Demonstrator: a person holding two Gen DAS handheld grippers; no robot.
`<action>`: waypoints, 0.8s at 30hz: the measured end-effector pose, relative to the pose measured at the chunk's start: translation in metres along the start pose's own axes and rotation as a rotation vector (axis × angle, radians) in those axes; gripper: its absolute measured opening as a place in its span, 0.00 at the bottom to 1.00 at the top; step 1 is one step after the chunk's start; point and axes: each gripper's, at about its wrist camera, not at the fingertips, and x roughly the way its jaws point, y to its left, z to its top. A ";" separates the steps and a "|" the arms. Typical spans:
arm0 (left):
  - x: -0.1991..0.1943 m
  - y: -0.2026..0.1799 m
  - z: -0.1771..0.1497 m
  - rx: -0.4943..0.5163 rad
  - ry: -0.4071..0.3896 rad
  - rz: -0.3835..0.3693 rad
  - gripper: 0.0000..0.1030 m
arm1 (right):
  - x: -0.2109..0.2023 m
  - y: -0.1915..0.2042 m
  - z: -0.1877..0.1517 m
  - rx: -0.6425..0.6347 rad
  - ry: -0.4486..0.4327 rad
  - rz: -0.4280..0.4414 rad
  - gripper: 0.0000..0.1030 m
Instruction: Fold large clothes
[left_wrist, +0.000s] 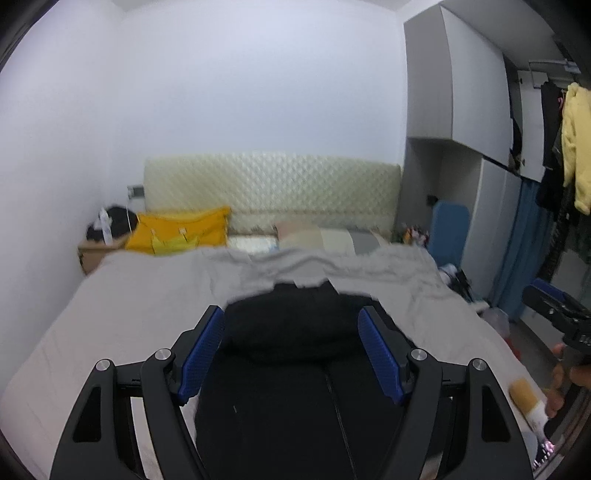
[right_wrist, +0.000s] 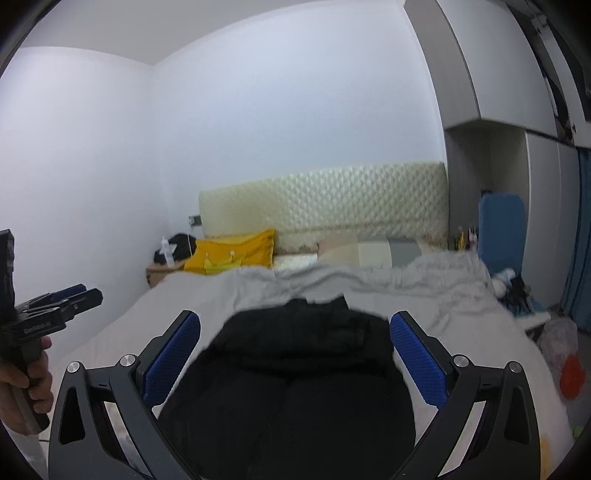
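A large black garment (left_wrist: 288, 354) lies spread on the grey bedsheet (left_wrist: 129, 306), with a seam or zip running down its near part. It also shows in the right wrist view (right_wrist: 295, 369). My left gripper (left_wrist: 291, 354) is open, its blue pads (left_wrist: 203, 354) wide apart above the garment, holding nothing. My right gripper (right_wrist: 295, 358) is open too, its blue pads (right_wrist: 417, 358) apart above the same garment. The right gripper shows at the right edge of the left wrist view (left_wrist: 554, 310); the left gripper shows at the left edge of the right wrist view (right_wrist: 55, 306).
A cream padded headboard (left_wrist: 269, 188) and pillows, one yellow (left_wrist: 181, 232), stand at the bed's far end. A nightstand (left_wrist: 99, 251) is far left. Grey wardrobes (left_wrist: 454, 110), hanging clothes (left_wrist: 572, 147) and floor clutter (right_wrist: 561, 350) line the right side.
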 end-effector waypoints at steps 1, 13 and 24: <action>0.001 0.001 -0.010 -0.004 0.017 -0.010 0.73 | 0.000 -0.002 -0.011 0.008 0.011 -0.011 0.99; 0.088 0.063 -0.123 -0.135 0.312 -0.010 0.73 | 0.040 -0.052 -0.119 0.106 0.240 -0.070 0.99; 0.176 0.162 -0.195 -0.349 0.651 0.058 0.73 | 0.100 -0.141 -0.166 0.431 0.492 -0.045 0.99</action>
